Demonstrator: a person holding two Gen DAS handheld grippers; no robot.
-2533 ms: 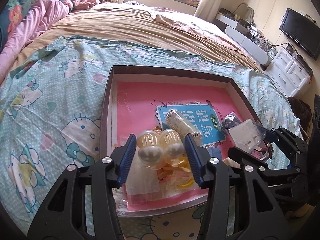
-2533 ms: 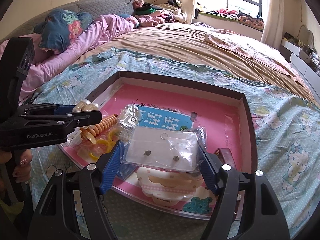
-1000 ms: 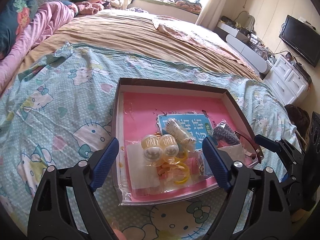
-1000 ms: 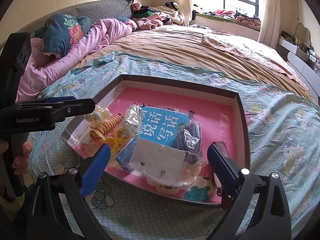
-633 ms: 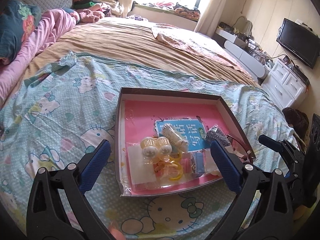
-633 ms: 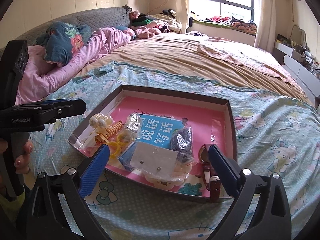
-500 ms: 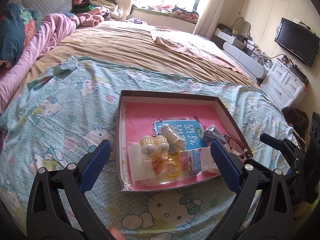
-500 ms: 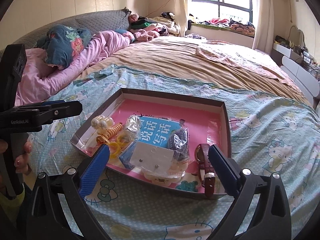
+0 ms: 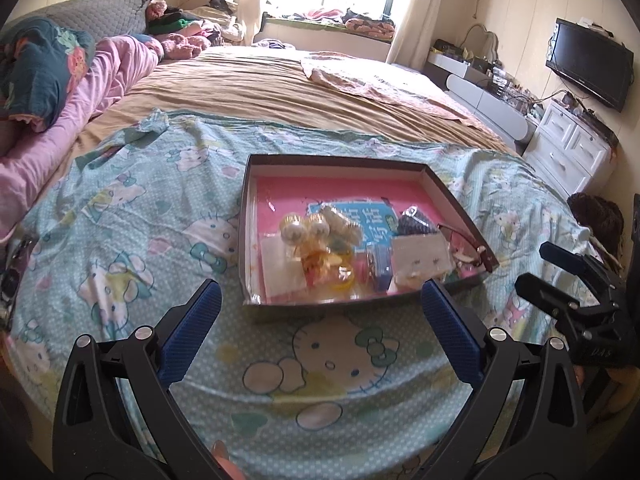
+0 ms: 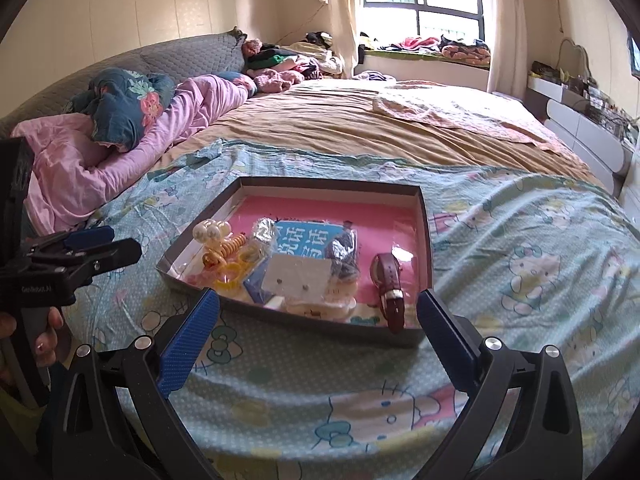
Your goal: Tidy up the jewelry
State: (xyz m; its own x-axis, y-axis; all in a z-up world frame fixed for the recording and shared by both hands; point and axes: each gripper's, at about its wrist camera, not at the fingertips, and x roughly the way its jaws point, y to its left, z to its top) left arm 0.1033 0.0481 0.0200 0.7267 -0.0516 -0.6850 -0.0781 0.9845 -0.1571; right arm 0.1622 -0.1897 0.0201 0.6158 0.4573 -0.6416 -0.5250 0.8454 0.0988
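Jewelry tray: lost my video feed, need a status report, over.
Left gripper open, empty. Right gripper open, empty. Jewelry tray on the bed, earring card and watch inside. Nothing in the way.

surface: bed (image 10: 360, 128) | cover: cartoon-cat sheet (image 9: 120, 216) | on it: shallow box (image 9: 452, 196) of jewelry
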